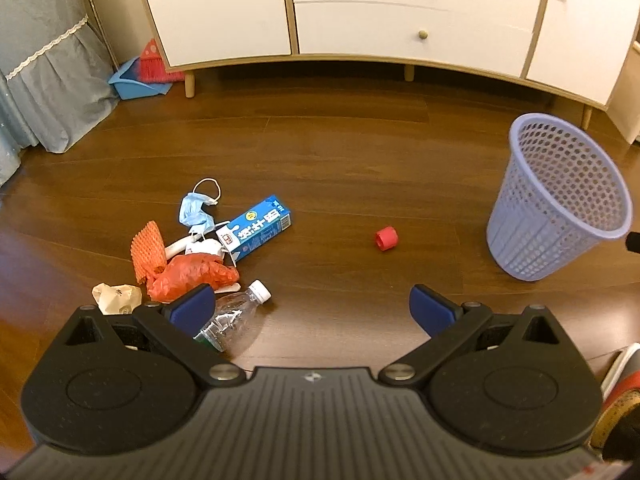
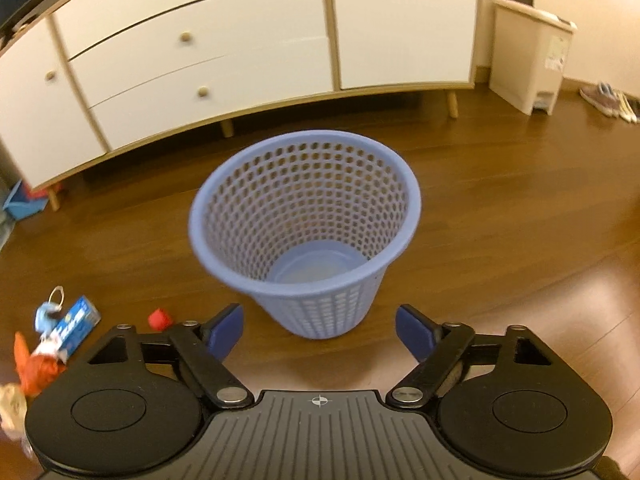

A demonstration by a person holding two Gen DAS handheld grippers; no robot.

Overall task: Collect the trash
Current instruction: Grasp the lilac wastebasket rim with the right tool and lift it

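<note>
A pile of trash lies on the wooden floor: a blue milk carton (image 1: 256, 227), a blue face mask (image 1: 196, 210), an orange foam net (image 1: 147, 250), a red plastic bag (image 1: 192, 276), a crumpled paper (image 1: 116, 297) and a clear plastic bottle (image 1: 232, 316). A red cap (image 1: 386, 238) lies apart to the right. My left gripper (image 1: 312, 312) hangs open above the floor, its left finger over the bottle. The purple mesh basket (image 1: 556, 200) stands at right. My right gripper (image 2: 318, 330) is open just in front of the basket (image 2: 308, 224), which looks empty inside.
A white cabinet on wooden legs (image 1: 360, 20) runs along the back. A blue dustpan with a red brush (image 1: 140, 76) and a grey curtain (image 1: 44, 72) sit at left. A beige pedal bin (image 2: 532, 56) and shoes (image 2: 608, 100) are at far right.
</note>
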